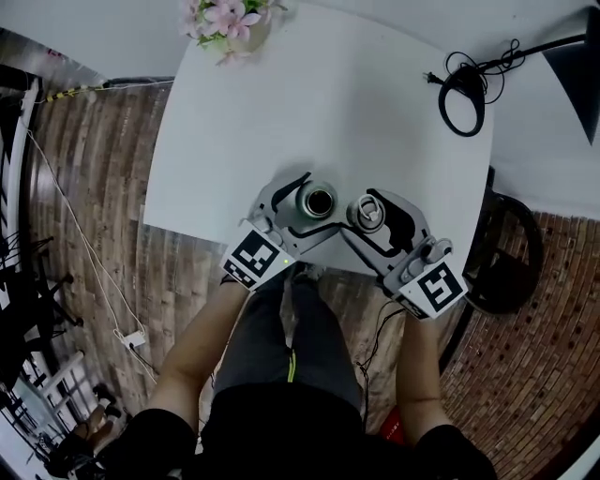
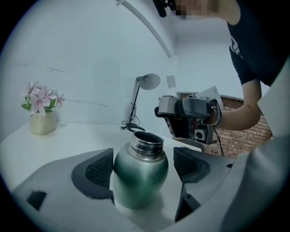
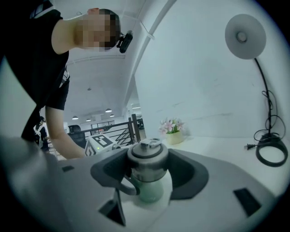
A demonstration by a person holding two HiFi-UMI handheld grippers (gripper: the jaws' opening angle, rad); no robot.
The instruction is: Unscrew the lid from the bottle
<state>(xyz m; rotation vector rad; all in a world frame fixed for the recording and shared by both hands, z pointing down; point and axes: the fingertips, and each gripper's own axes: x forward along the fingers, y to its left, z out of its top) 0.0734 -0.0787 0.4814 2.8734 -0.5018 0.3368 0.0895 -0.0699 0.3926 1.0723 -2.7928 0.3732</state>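
Flowers sit at the table's 11 o'clock corner. The bottle stands upright near the 6 o'clock edge, its mouth uncovered and the steel neck showing.

My left gripper brackets the bottle with its jaws wide. The left pad is at or just beside the green wall, and I cannot tell which. The right pad is clearly apart from it, so there is no squeeze.

At the bottle's 3 o'clock, close beside it, my right gripper holds the lid in the air. Its jaws are clamped on both sides of the steel cap. The lid's pale green underside and a loop hang below.

A cable coils at the table's 1 o'clock, with the lamp beyond it.
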